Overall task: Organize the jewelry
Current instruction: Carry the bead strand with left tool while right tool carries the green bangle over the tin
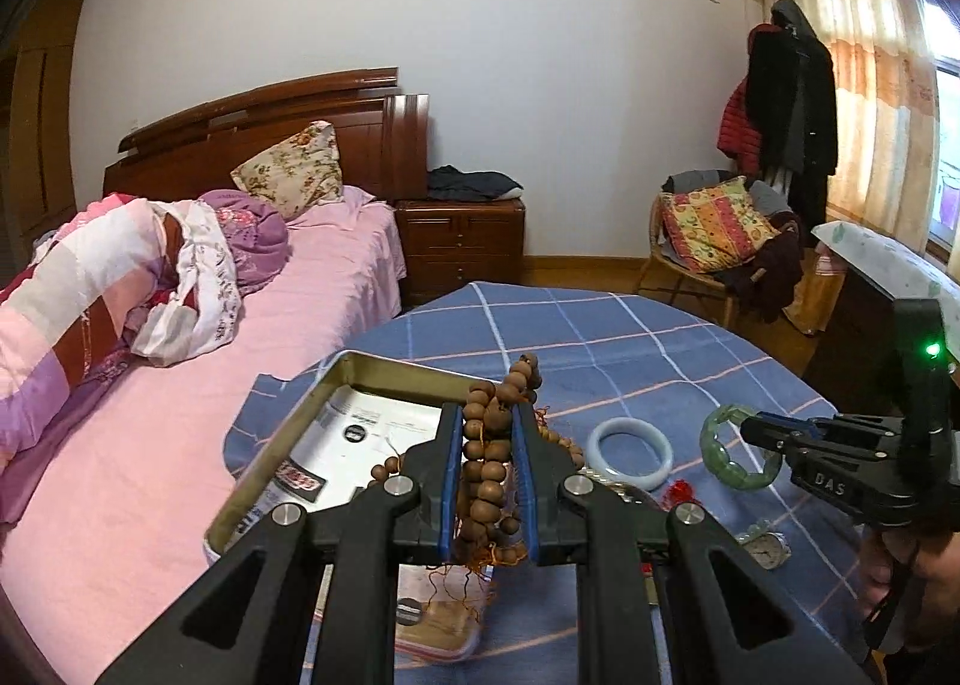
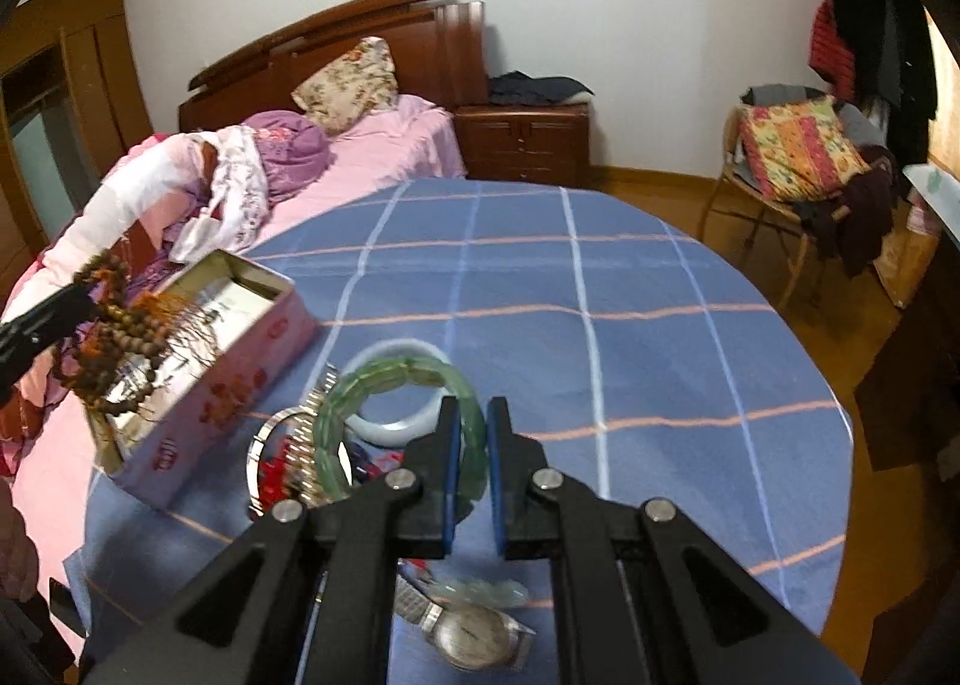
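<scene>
- The open tin box (image 2: 198,379) is the landmark; it stands at the edge of the surface (image 2: 600,325) nearest the bed (image 1: 180,445). Inside I see only printed paper, and no jewelry lies in it as far as the pictures show.
- The wooden bead string (image 1: 489,451) is bunched between the jaws of the left gripper (image 1: 487,481), which clamps it. It hangs above the near end of the box, not yet inside.
- The green bracelet (image 2: 384,385) is on the side of the box away from the bed, and the right gripper (image 2: 474,469) is clenched on its rim. It seems lifted a little from the surface, but I cannot tell this for sure.
- The pale bangle (image 1: 630,452) lies on the cloth between the box and the green bracelet, with nothing holding it.
- A metal link band (image 2: 303,445), a small red piece (image 2: 276,472), a wristwatch (image 2: 474,634) and a small green bead piece (image 2: 480,592) are loose on the surface, beside the box and nearer to the person.
- My judgement: the task is at its beginning. Two pieces are gripped, none is stored, and several wait.
</scene>
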`<state>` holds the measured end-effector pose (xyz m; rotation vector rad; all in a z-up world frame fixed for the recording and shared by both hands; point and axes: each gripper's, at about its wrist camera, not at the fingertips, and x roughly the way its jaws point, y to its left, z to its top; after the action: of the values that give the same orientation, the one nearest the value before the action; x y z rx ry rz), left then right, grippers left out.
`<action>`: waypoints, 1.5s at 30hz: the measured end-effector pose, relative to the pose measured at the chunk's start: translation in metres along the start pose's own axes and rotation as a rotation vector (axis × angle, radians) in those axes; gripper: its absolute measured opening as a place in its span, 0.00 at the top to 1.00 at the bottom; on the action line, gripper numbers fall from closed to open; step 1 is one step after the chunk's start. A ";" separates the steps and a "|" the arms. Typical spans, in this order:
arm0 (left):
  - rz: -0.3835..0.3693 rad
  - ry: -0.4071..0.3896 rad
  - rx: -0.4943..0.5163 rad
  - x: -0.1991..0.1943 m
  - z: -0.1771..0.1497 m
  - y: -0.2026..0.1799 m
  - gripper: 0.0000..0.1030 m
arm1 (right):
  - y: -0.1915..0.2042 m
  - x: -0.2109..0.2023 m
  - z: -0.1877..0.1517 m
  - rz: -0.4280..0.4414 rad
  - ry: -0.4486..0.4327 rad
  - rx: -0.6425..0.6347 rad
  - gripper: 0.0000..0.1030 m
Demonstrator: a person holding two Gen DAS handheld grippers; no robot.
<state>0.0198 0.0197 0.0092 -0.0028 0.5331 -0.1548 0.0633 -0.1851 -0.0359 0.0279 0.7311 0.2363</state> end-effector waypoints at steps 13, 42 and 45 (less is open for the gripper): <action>0.069 0.013 -0.033 0.013 0.004 0.031 0.84 | 0.053 0.007 0.030 0.103 -0.052 -0.077 0.90; 0.108 0.085 -0.055 0.055 0.012 0.065 0.84 | 0.114 0.049 0.057 0.176 -0.023 -0.162 0.90; 0.108 0.094 -0.057 0.059 0.013 0.067 0.84 | 0.115 0.054 0.056 0.178 -0.012 -0.163 0.90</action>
<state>0.0861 0.0770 -0.0127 -0.0224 0.6304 -0.0345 0.1158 -0.0578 -0.0166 -0.0607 0.6965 0.4648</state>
